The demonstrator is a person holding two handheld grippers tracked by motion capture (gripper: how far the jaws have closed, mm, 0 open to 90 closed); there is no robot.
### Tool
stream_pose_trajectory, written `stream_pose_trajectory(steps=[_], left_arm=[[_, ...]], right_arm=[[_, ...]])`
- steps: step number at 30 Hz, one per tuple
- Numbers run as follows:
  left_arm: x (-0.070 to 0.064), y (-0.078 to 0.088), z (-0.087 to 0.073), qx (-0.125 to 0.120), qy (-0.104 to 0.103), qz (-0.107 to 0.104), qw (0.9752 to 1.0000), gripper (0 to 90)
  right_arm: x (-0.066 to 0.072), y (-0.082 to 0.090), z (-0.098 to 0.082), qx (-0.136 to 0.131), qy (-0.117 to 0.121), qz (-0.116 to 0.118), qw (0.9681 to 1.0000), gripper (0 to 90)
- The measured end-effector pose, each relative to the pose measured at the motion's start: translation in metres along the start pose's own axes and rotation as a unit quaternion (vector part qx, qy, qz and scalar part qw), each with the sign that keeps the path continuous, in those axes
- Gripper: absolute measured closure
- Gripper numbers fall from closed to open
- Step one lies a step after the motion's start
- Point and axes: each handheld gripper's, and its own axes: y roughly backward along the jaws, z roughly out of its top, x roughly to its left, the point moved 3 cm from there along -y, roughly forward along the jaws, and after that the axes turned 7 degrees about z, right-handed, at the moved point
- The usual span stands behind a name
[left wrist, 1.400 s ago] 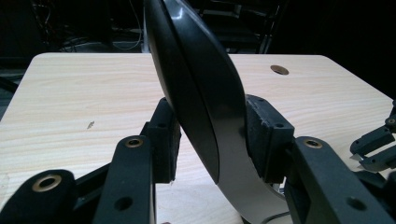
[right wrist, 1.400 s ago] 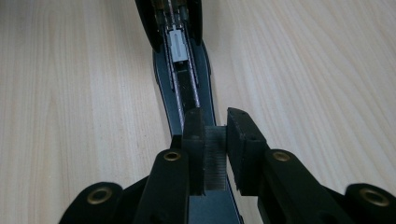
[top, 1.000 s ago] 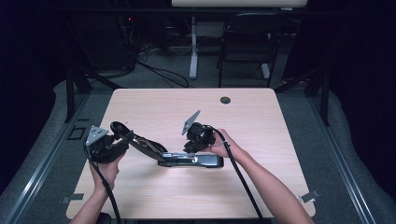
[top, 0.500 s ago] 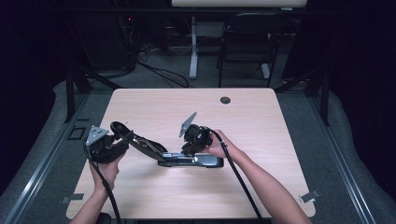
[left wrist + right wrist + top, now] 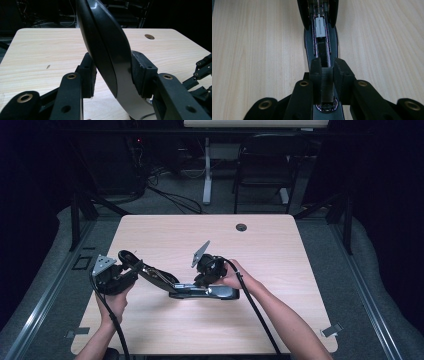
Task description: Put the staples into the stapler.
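A black stapler (image 5: pixel 210 292) lies opened on the table, its top cover (image 5: pixel 150 272) swung up and to the left. My left gripper (image 5: pixel 131 266) is shut on that cover (image 5: pixel 107 45), with both pads pressed to its sides. My right gripper (image 5: pixel 202 280) points down over the stapler's base. It is shut on a ribbed grey strip of staples (image 5: pixel 327 82), held just above the open magazine channel (image 5: pixel 322 50). A white pusher (image 5: pixel 319 27) sits farther along the channel.
The light wooden table (image 5: pixel 280 250) has a round cable hole (image 5: pixel 241 227) near its far edge. Cables trail from both grippers toward the near edge. A chair and desk legs stand on the floor beyond the table.
The right gripper has edged slightly down and left over the stapler. The left gripper and the raised cover have stayed where they were.
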Motion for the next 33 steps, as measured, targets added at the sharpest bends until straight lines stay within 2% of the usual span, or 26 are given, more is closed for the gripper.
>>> stream_pose_trajectory(steps=[12,33], left_arm=[[-0.0002,0.0001,-0.0001,0.001,-0.001,0.001,1.0000,57.7],[-0.0009,-0.0001,-0.0004,0.004,-0.005,0.003,1.0000,57.2]], right_arm=[[0.0001,-0.0007,-0.0022,-0.005,0.002,-0.004,1.0000,78.2],[-0.0008,-0.0032,-0.0077,0.000,0.006,0.000,1.0000,77.8]])
